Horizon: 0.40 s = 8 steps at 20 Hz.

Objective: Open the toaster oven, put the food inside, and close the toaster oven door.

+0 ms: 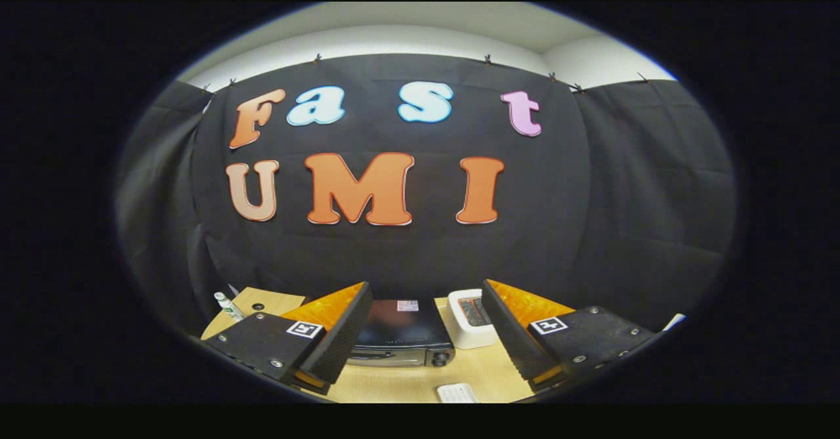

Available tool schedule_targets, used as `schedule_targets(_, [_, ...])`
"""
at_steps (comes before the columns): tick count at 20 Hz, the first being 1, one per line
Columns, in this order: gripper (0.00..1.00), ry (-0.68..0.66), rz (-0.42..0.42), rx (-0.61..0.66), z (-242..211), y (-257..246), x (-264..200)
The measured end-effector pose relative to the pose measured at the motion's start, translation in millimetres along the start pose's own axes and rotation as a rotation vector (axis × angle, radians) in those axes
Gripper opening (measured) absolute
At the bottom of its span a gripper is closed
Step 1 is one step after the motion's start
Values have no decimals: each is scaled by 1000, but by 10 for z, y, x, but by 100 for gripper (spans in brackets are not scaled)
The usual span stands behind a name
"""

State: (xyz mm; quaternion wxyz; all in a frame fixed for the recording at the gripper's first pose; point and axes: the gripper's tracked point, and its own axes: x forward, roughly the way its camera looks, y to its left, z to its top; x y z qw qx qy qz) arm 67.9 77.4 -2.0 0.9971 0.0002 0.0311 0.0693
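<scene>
Light came from overhead, bright on the pale ceiling and soft on the wooden table (407,376). The fisheye bent straight lines hard toward the rim, where the picture dimmed. The toaster oven (401,333) showed a faint sheen on top. The gripper (424,326), fingers spread apart, looked sharp; the far cloth was slightly soft.

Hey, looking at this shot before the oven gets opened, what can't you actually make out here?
- Toaster oven, gripper view: its door and handle are foreshortened; the open tongs cover both sides, so the door's state is unclear.
- White tray beside the oven: the food in it is too small to identify, and one finger partly covers it.
- Small bottle on the table: too small to identify.
</scene>
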Motion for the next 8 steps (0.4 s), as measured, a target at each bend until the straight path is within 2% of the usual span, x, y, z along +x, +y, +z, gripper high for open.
schedule_targets(3, [99,-10,32,-11,19,78,-191])
schedule_targets(7, [99,-23,25,-16,-130,53,-411])
schedule_targets(8, [99,-31,49,-10,-146,87,-439])
